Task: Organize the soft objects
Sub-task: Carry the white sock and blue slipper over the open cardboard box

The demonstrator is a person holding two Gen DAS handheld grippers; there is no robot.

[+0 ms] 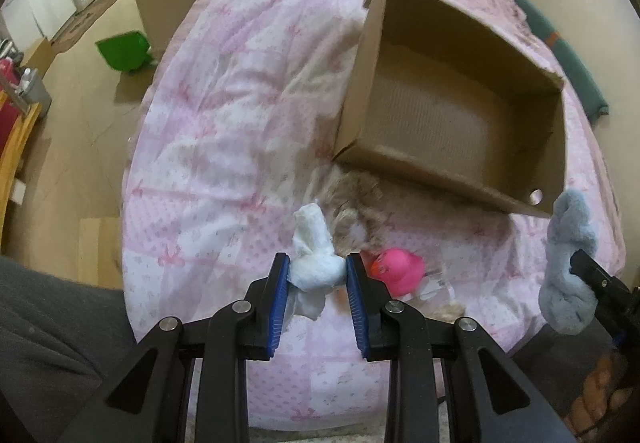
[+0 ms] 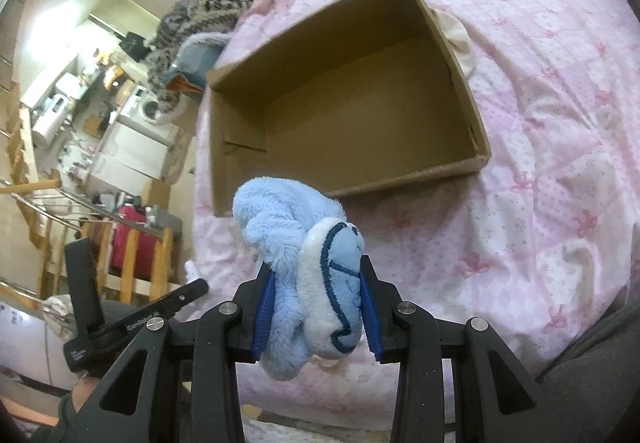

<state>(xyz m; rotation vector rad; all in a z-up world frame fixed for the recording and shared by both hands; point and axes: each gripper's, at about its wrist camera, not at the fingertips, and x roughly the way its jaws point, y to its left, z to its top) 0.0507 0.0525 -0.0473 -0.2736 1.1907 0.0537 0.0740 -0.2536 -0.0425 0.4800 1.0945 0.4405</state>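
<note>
- My left gripper (image 1: pixel 316 273) is clamped on a small white crumpled cloth bundle (image 1: pixel 314 267); the blue pads squeeze it from both sides, and it hangs above the pink patterned quilt (image 1: pixel 224 147).
- My right gripper (image 2: pixel 316 307) is clamped on a pale blue plush toy with dark stitching (image 2: pixel 304 275), lifted clear of the quilt.
- Just right of the left claw lies a pink rubber duck (image 1: pixel 400 269); just ahead, a brown furry thing (image 1: pixel 360 211), unidentifiable.
- Beyond both claws sits the open brown cardboard box (image 2: pixel 460 167), apparently empty.
- Step, as I judge it: both pieces picked, carry to the box pending. Next: bring each over the rim, then release.
- Hidden: the plush toy's shape, the left box wall's foot, clutter beside the duck.
</note>
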